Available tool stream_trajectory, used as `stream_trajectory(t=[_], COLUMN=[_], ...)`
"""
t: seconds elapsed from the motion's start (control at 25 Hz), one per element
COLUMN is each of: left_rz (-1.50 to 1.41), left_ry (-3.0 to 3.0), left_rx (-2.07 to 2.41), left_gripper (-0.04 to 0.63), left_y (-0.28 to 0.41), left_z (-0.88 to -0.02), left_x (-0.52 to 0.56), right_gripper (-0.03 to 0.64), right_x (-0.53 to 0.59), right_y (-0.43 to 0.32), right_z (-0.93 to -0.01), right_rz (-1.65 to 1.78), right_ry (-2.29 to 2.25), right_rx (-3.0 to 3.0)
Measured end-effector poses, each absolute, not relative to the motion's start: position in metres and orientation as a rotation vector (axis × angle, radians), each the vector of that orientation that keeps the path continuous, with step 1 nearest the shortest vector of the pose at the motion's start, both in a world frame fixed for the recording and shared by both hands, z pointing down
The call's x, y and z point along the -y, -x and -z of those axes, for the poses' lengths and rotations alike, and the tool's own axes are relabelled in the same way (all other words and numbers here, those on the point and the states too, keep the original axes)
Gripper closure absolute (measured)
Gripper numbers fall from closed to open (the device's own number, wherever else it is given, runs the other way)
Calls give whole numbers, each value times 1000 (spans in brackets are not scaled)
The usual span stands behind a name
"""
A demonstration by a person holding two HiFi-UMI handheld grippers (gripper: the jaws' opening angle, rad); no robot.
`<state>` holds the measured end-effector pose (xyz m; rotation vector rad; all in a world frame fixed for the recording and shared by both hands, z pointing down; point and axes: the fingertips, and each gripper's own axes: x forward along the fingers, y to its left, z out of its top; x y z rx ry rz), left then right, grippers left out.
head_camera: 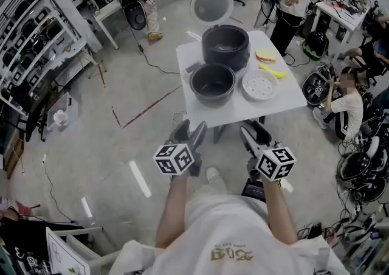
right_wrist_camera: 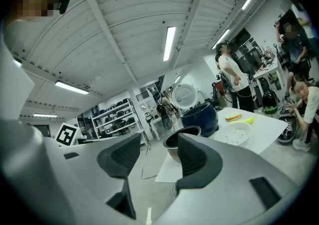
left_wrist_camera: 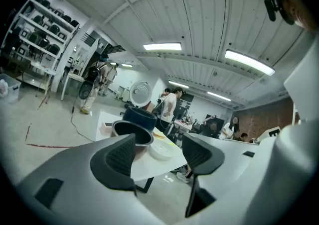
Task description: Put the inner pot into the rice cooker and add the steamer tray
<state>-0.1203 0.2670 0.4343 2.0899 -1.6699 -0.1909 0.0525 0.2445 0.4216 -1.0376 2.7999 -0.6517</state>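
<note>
L gripper & R gripper are both released: jaws wide apart, nothing btwn them. They're held at 6 o'clock of the table, clear of it. Inner pot sits on the table's near left, outside the rice cooker. Cooker stands touching at the pot's 1 o'clock w/ lid up. Steamer tray lies at the pot's 3 o'clock, just beside it.
</note>
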Motion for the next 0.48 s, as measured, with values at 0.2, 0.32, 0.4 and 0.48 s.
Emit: stream_trajectory(t=[0.2,0.32,0.4,0.48], left_rz=[159,150,151,144], left_ry=[-2067,-2055,-2034,-2021], left_rx=[1664,1660,1657,1644], left_gripper=[299,299,300,301], left_y=[127,137,145,153], left_z=[-442,-448,-455,-462], left_x=[-260,-249,-241,-227], right_gripper=[387,390,393,394], right_x=[-235,-223,-215,-203], right_y=[-50,-43,-38,-33], right_z=[-434,-443,-450,-456], right_rz=[717,746,767,790], right_ry=[1063,1083,1095,1115], right_rx=[-2794,-2793,-2794,-2790])
